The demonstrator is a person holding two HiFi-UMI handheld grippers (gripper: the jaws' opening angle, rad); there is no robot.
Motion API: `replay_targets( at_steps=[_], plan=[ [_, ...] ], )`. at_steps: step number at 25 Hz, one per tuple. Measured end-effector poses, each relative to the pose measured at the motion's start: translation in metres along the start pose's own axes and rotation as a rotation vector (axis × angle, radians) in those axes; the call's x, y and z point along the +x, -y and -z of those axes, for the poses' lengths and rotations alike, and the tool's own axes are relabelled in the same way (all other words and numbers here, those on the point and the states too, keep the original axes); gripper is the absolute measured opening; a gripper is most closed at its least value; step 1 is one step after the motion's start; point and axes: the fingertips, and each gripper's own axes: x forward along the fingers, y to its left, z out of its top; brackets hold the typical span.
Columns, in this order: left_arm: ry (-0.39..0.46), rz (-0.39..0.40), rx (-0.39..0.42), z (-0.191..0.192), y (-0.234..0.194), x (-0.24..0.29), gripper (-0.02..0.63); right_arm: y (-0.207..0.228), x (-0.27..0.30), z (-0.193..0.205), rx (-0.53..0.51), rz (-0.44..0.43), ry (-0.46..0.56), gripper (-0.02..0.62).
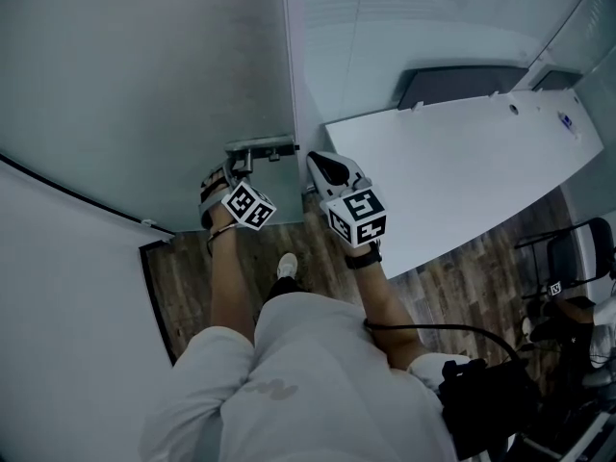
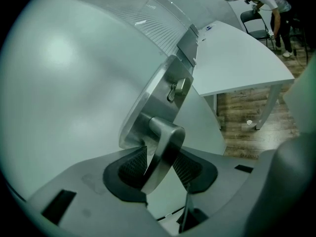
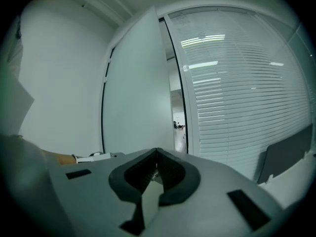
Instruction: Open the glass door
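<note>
The frosted glass door [image 1: 144, 85] carries a metal lever handle [image 1: 262, 148] on a steel plate at its edge. My left gripper [image 1: 236, 166] is shut on that handle. In the left gripper view the lever [image 2: 165, 142] lies between the two ribbed pads [image 2: 132, 164], and a small thumb turn [image 2: 177, 87] sits above it on the plate. My right gripper [image 1: 322, 166] hovers just right of the door's edge, shut and holding nothing. In the right gripper view the door [image 3: 136, 93] stands slightly ajar, with a narrow gap [image 3: 177, 107] between it and the frame.
A long white table [image 1: 462, 162] stands close on the right, over a wooden floor [image 1: 481, 268]. A glass wall with white blinds [image 3: 237, 93] is beside the doorway. Black chairs and gear [image 1: 568, 287] are at the far right. A white wall [image 1: 67, 287] curves in on the left.
</note>
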Motion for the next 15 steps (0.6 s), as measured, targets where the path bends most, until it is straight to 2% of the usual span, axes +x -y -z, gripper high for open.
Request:
replay_targets(
  at_steps=[5, 15],
  plan=[
    [-0.025, 0.003, -0.006, 0.011, 0.011, -0.015, 0.141, 0.001, -0.025, -0.003, 0.007, 0.019, 0.028, 0.003],
    [-0.06, -0.025, -0.001, 0.038, 0.034, -0.063, 0.141, -0.027, -0.102, 0.023, 0.03, 0.03, 0.036, 0.003]
  ],
)
